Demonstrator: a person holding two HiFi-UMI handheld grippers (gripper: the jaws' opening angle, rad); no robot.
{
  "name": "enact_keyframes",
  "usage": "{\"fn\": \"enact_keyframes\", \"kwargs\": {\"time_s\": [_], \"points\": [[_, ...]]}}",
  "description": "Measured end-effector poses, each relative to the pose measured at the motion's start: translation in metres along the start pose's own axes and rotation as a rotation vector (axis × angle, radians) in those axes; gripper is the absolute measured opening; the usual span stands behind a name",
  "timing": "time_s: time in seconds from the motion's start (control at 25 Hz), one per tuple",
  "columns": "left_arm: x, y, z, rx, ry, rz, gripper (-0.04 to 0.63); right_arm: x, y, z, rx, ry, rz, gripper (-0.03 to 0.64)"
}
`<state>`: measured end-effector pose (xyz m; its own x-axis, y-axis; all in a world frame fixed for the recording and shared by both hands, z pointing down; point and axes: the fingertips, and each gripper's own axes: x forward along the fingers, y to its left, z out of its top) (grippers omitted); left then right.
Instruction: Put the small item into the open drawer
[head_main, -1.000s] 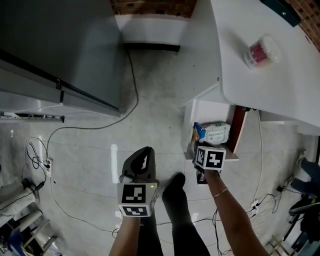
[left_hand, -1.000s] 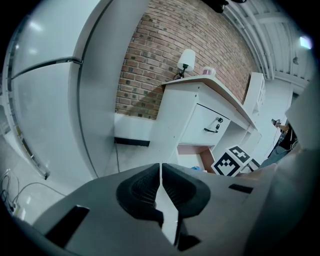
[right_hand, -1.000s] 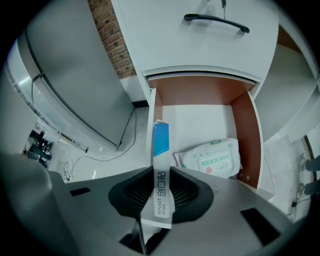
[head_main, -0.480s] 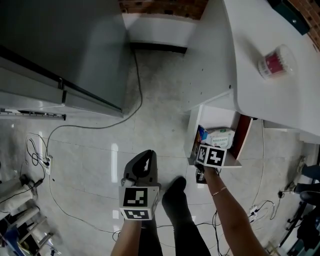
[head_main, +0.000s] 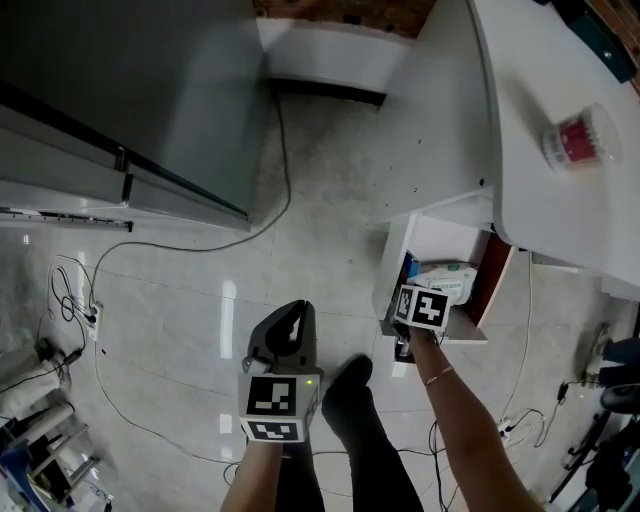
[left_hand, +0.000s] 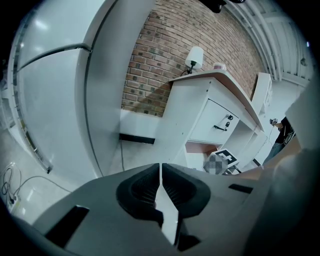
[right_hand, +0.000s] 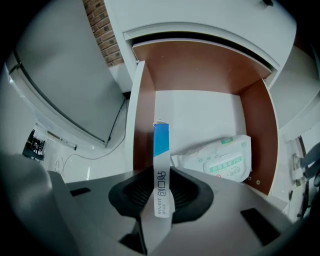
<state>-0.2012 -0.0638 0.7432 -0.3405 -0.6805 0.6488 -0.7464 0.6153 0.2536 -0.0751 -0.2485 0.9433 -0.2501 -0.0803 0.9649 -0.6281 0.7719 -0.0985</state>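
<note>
The right hand-held gripper (right_hand: 161, 189) has its jaws partly closed on a thin white and blue packet (right_hand: 161, 150), the pads pressing its two flat faces near the lower end, so that most of it stands up past the jaw tips. Seen edge-on it is probably a slim carton of plasters, though it could as well be a flat sachet. Either way I judge it very light and somewhat bendable, with smooth printed faces that could slip, so a pinch across the broad sides, as here, suits it better than one on the narrow edges, and little force is needed. It should take a short drop without harm. The packet hangs above the near left part of the open drawer (right_hand: 200, 107), not yet inside it. A soft pack of wipes (right_hand: 220, 157) lies on the drawer's right side, leaving the white bottom on the left bare. The right forearm (head_main: 455, 420) reaches forward and slightly outward, the gripper tipped down over the drawer's front edge under the desk (head_main: 540, 80). The left hand-held gripper (left_hand: 160, 187) is closed on nothing, held close to the body and pointing forward over the floor (head_main: 300, 250).
</note>
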Motion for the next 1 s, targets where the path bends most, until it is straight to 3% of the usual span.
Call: {"fn": "enact_keyframes", "kwargs": {"time_s": [0.64,1.0], "points": [[0.007,0.008,-0.001,-0.016,0.004,0.025,0.029,0.017,-0.002,-0.018,0.031,0.062,-0.003,0.1],[0.01,0.002,-0.004,-0.019,0.024,0.018,0.029,0.011,-0.002,-0.012,0.008,0.005,-0.003,0.112]]}}
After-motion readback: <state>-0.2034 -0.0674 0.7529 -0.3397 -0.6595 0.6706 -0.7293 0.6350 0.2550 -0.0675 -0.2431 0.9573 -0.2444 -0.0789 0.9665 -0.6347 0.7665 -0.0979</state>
